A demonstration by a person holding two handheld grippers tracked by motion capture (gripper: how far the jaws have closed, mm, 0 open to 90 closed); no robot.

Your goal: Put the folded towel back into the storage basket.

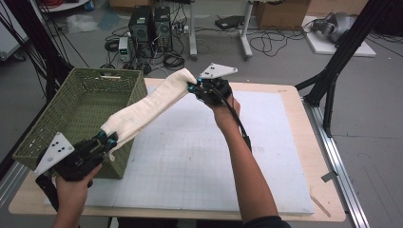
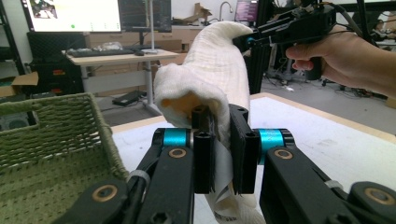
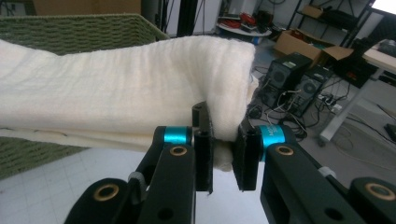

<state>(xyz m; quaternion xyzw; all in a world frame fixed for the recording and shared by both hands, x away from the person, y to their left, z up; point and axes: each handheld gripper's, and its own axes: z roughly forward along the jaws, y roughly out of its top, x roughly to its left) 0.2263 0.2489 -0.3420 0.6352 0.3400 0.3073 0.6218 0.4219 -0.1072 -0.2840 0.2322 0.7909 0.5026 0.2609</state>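
Towel (image 1: 145,108), cream and folded into a long band, is hanging in the air between my two grippers, stretching from beside the green woven basket (image 1: 52,135) up across the white gridded mat (image 1: 199,156). My left gripper (image 1: 105,139) is clamping one end just at the basket's near corner, jaws pinched on a fold of cloth; my right gripper (image 1: 192,87) is pinching the other end higher up, over the mat's far side. I am judging this as the carry toward the basket. To do it well, I am thinking both ends should travel together with the band kept lightly taut, the right end swinging over the rim before either jaw lets go, so no fold catches on the weave.
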